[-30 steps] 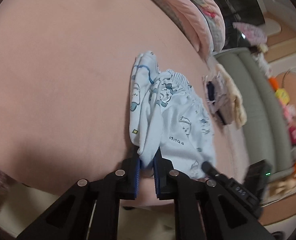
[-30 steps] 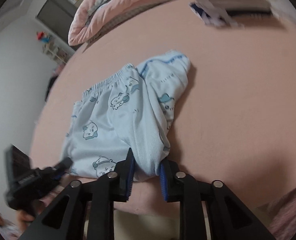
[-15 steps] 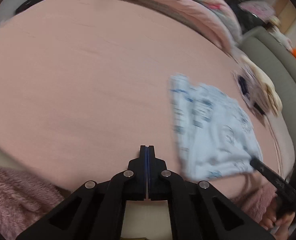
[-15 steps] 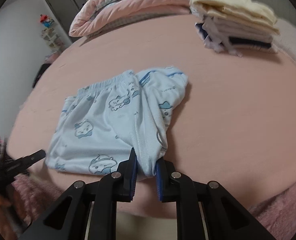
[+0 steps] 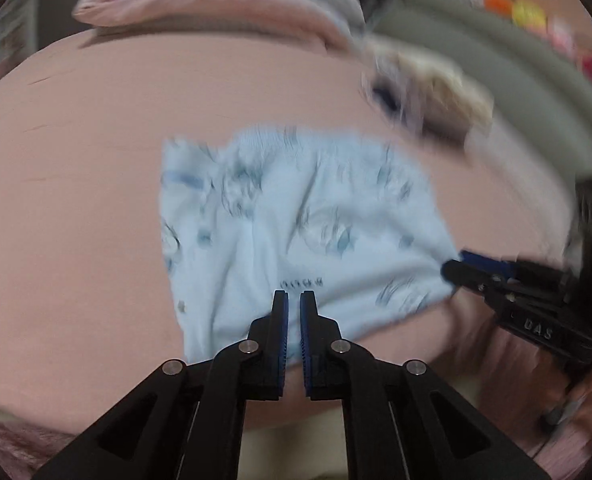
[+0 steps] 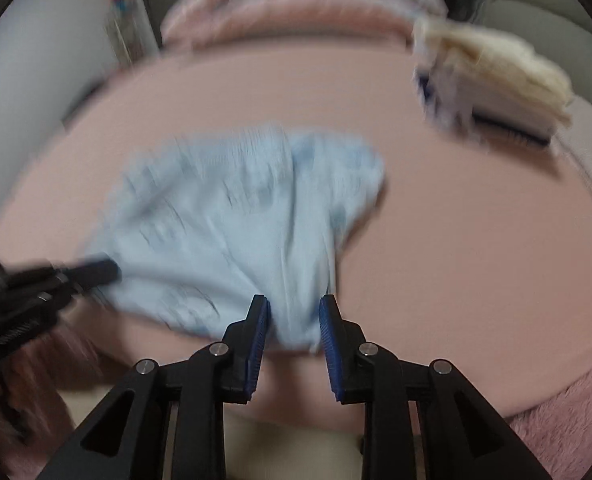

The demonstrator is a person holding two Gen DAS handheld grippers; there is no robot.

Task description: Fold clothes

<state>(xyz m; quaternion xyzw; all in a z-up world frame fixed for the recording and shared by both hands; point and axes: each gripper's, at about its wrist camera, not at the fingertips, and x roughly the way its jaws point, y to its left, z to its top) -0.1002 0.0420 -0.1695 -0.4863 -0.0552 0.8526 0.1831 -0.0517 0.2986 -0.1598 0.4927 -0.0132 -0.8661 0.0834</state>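
"DAS" shows on your right gripper (image 5: 462,266); the print on the shorts (image 5: 296,232) is too blurred to read. Pale blue with cartoon motifs, they lie rumpled on the pink bed (image 5: 75,184). Your left gripper (image 5: 293,300) is nearly closed and empty over their near hem, while your right's jaws have just been opening, cloth loose between them.

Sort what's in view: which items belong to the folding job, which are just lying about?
In the job:
- light blue cartoon-print cotton shorts
- left gripper
- right gripper

Lying about:
- stack of folded cream and white clothes
- rolled pink quilt
- grey-green padded headboard
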